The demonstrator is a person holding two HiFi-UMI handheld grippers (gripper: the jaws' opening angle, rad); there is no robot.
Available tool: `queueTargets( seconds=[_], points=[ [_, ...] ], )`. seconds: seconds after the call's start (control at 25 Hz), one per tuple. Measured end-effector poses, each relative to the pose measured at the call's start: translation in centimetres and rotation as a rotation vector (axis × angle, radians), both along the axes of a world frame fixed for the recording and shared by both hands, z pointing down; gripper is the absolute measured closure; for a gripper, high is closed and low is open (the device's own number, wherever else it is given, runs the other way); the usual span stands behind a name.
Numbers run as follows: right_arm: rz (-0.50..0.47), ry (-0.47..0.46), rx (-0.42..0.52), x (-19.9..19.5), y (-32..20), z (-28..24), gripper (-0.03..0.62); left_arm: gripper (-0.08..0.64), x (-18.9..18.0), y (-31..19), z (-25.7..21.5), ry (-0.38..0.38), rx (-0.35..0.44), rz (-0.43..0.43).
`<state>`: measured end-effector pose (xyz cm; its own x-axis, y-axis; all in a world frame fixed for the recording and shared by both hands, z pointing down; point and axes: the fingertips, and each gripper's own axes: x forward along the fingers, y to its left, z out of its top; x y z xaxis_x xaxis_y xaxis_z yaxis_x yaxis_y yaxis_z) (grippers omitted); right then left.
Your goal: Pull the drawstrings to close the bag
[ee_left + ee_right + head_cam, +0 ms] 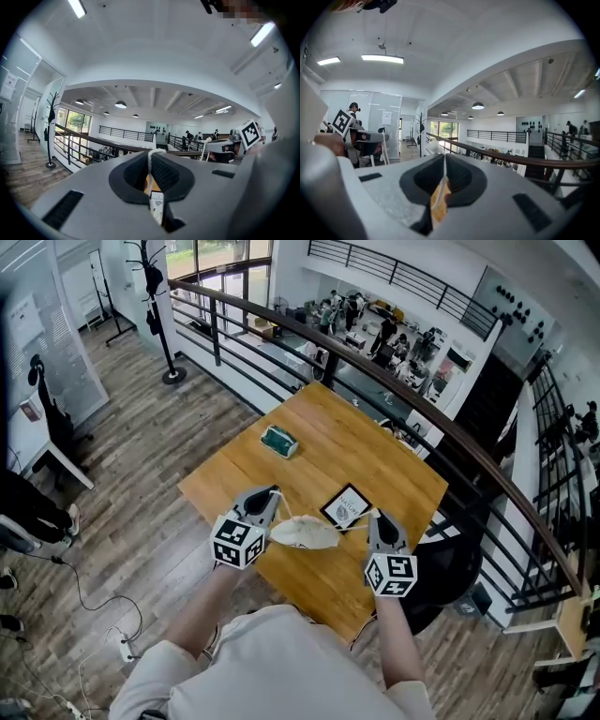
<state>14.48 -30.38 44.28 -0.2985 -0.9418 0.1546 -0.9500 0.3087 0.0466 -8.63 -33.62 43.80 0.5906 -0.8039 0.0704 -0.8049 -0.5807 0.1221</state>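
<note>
**Both grippers clamped on the cords, bag strung between them**

The left gripper [272, 498] has its jaws pressed together on a white drawstring [150, 161], which runs up through the dark pads in the left gripper view. The right gripper [378, 517] is likewise clenched on the other drawstring [443, 164], a thin pale line between its closed pads. Both tools point roughly level, away from the person.

The bag [305, 532] sits between them, with the left gripper at its 9 o'clock and the right at its 3 o'clock. It is cream-coloured, flattened and oval, and a cord leads off each end to a gripper. Whether it rests on the wood or hangs just above it is hard to tell from the head view.

Under it is a square wooden table [375, 456], set cornerwise to the person. A black-framed card [346, 506] lies at the bag's 1 o'clock, and a small teal box [279, 441] at its 11 o'clock, well apart.

The table stands on a plank floor [141, 456] beside a dark railing [375, 371] that overlooks a lower level. A black coat stand [155, 296] is at 11 o'clock, far off.
</note>
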Motion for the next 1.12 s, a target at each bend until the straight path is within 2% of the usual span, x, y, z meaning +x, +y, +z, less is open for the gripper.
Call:
queueTargets(
  seconds=[1.12],
  points=[
    [0.002,-0.003,0.010,-0.6,-0.3,-0.2,0.583,0.566,-0.7,0.3,0.1,-0.014,-0.013,0.006]
  ],
)
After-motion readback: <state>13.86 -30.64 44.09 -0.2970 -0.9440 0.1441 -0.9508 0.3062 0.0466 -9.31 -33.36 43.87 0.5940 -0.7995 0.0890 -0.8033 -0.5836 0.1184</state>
